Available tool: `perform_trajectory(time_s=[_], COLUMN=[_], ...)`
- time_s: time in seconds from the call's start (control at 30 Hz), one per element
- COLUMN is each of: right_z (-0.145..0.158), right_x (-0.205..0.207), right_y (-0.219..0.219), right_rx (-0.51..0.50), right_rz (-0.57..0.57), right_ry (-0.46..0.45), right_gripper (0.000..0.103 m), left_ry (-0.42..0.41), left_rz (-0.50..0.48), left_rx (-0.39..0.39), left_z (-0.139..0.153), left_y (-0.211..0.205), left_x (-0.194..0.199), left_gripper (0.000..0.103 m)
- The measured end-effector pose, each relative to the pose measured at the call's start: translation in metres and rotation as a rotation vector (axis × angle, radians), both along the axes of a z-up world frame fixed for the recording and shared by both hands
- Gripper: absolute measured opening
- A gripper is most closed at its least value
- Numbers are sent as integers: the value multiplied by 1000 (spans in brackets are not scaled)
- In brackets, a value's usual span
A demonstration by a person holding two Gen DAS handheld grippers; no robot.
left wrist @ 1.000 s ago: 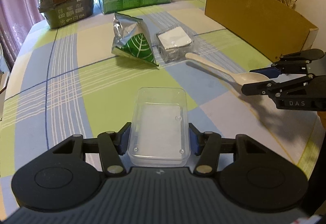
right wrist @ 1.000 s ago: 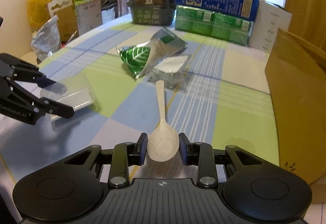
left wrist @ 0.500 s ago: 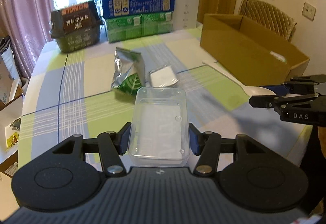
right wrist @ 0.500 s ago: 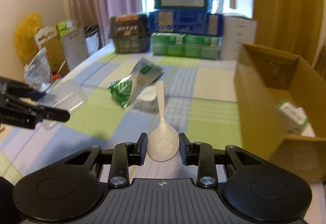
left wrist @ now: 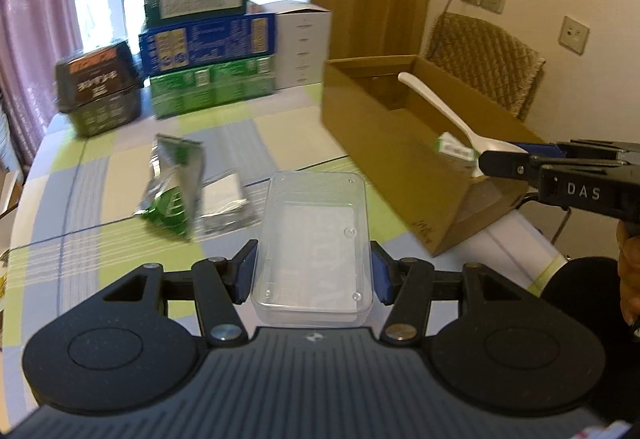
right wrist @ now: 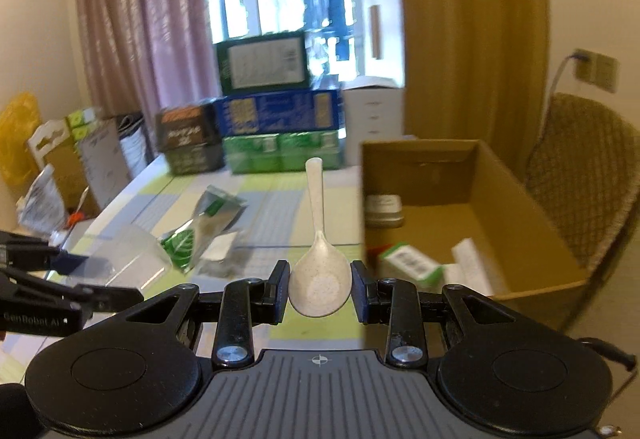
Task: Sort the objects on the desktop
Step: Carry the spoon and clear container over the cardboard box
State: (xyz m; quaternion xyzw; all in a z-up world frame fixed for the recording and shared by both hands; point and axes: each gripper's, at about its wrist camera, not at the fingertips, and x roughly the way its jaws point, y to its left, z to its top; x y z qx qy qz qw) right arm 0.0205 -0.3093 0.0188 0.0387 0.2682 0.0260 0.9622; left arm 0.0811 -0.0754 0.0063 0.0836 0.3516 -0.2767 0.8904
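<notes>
Left hand-held gripper (left wrist: 312, 275): jaws closed against the long sides of a clear plastic container (left wrist: 314, 239), which is held level and clear of the table (left wrist: 80, 199), open side up, nothing visible inside it. Right hand-held gripper (right wrist: 319, 291): jaws clamped on the bowl of a white spoon (right wrist: 318, 259), handle pointing to 12 o'clock in its own view. In the left wrist view the right hand-held gripper (left wrist: 504, 155) sits at 3 o'clock, and the spoon (left wrist: 440, 107) reaches over the open cardboard box (left wrist: 384, 135), handle toward 11 o'clock. The cardboard box (right wrist: 520, 207) holds several small packages; a green and white one (right wrist: 408, 263) lies near its near wall. On the checked tablecloth at 10 o'clock from the container lie a green and silver foil packet (left wrist: 172, 183) and, touching it on its right, a clear-wrapped white packet (left wrist: 224, 203). Stacked boxes (left wrist: 208, 47) and a dark lidded bowl (left wrist: 98, 91) stand at the far table edge, 11 o'clock. A woven chair (left wrist: 488, 67) stands beyond the box.
</notes>
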Motion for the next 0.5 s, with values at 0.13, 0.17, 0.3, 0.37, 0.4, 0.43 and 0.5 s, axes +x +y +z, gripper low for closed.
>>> perform_trajectory(time_s=[0.13,0.17,0.3,0.37,0.4,0.43,0.5], right_z=[7,9,11,13,13,13,14], right_x=[-10,-12,-17,-19,-20,-20,-19], right_y=[-25,-31,-54,-66,-74,-81,-93], right_rx=[8,9,17,19,21,22,21], right_rz=[-48,-59,-103,-126,-138,-149,-168], right_ry=[-12,-14,-17,-16,-16,-16,-14], right_gripper=[29,29,29,29,29,29,29], left_ry=[0,-1,4,8,10,11,12], left_rz=[-33,-42,-72,-84,-89,-95,-109], left_rx=[-4,-3,-5,-8,-10,-13,-21], left_z=[5,6,7,9,9,10,13], left_y=[-28,-35,-60,-71,-77,-83,-97], left_x=[-5,-6,-9,-9,-9,-8,-6], left_gripper=[51,51,51,51,51,51,51])
